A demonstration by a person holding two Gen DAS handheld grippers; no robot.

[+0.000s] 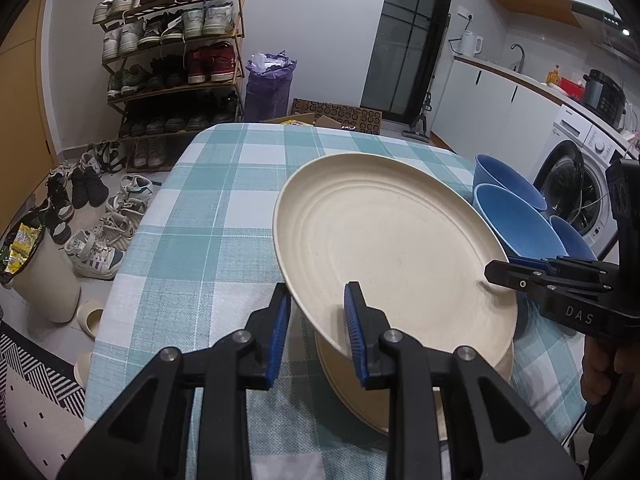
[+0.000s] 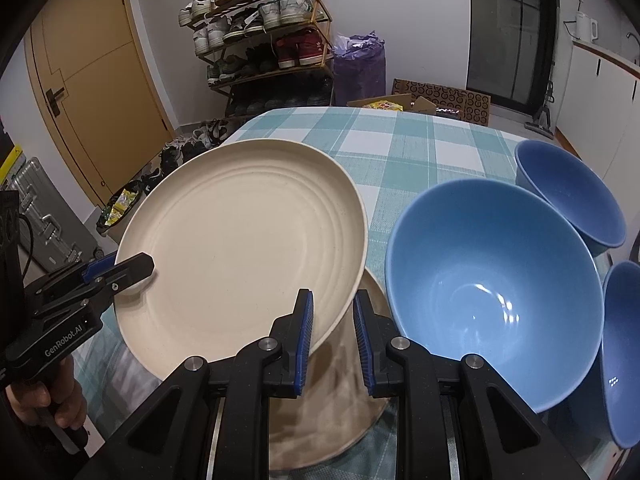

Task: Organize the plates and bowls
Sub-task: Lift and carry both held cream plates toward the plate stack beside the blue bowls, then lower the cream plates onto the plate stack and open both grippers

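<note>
While both tongs [image 1: 318,330] grip its rim, cream plate [image 1: 384,240] tilted

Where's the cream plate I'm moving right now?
The cream plate is tilted above a second plate lying on the checked tablecloth, just left of the big blue bowl; both tongs grip opposite edges of its rim.

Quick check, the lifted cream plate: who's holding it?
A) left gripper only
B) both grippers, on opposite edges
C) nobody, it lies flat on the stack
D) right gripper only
B: the cream plate hangs tilted above a second plate, with the left gripper clamped on one rim and the right gripper clamped on the opposite rim.
</note>
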